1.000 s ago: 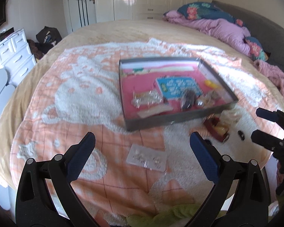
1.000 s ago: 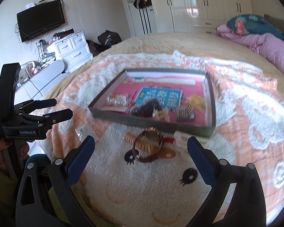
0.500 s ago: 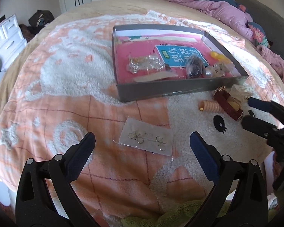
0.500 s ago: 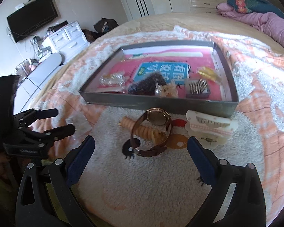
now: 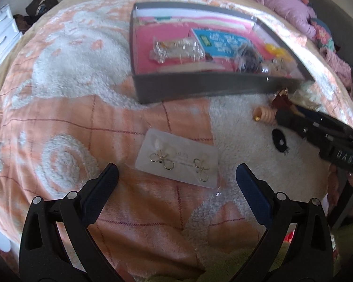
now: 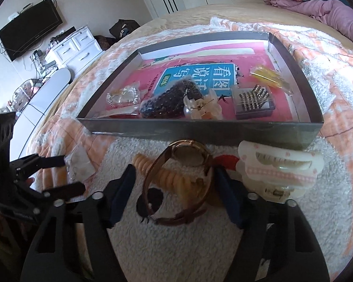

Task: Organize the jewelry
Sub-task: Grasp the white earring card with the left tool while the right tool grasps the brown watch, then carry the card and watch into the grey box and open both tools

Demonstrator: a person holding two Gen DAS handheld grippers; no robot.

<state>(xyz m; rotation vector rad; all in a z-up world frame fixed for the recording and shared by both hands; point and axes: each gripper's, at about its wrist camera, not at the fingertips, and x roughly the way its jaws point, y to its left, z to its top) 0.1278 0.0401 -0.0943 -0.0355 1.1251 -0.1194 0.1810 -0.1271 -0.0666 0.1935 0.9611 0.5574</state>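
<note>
A grey tray (image 5: 200,87) (image 6: 200,130) with a pink floor holds several bagged jewelry pieces. In front of it on the blanket lie an earring card in a clear bag (image 5: 178,164) (image 6: 80,164), a brown-strap watch (image 6: 178,188), a peach coil hair tie (image 6: 174,181) (image 5: 263,117) and a cream hair claw (image 6: 282,166). My left gripper (image 5: 176,178) is open, with the earring card just ahead between its fingers. My right gripper (image 6: 176,178) is open, its fingers on either side of the watch and close to it.
The orange and white fleece blanket (image 5: 70,117) covers the bed. A purple duvet (image 6: 329,14) lies at the far right. White drawers (image 6: 77,47) and a TV (image 6: 30,28) stand left of the bed.
Both grippers have moved forward and down. The left one has closed in on the earring card. The right one has narrowed around the watch.
</note>
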